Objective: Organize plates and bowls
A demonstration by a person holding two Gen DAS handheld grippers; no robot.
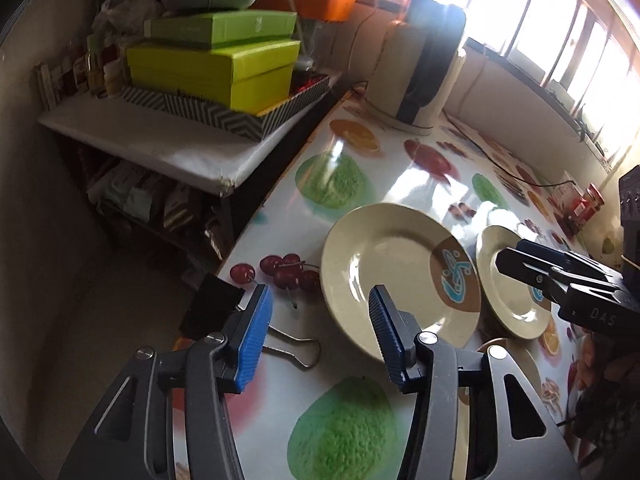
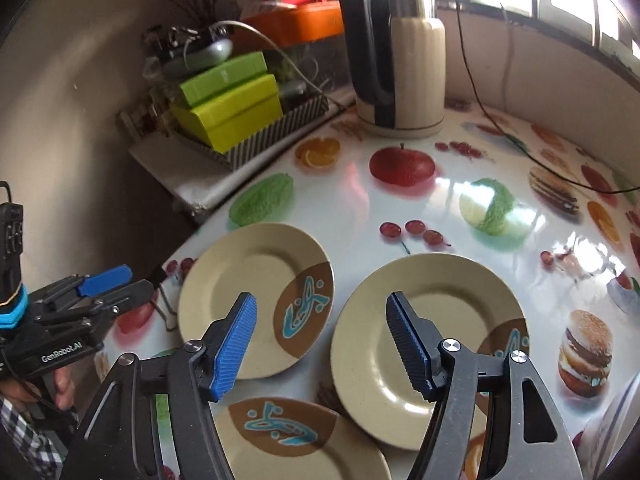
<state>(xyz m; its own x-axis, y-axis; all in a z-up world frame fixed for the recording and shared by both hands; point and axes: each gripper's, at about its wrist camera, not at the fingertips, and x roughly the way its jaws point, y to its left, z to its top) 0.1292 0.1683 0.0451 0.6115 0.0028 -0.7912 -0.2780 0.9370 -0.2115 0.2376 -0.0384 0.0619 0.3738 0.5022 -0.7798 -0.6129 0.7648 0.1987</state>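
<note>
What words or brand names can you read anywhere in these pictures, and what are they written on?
"GenRobot.AI": on the left tool's black body.
"DAS", cut off: on the right tool's body.
Dark lettering on the striped tray: too blurred to read.
White mark on the top green box: too small to read.

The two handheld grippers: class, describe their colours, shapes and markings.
Both grippers, left gripper and right gripper, have black angular linkage arms with silver pivot bolts and ribbed blue pads on the jaws. Seen from the right wrist, the left body reads "GenRobot.AI", with a cyan ring and a checked sleeve behind it.
</note>
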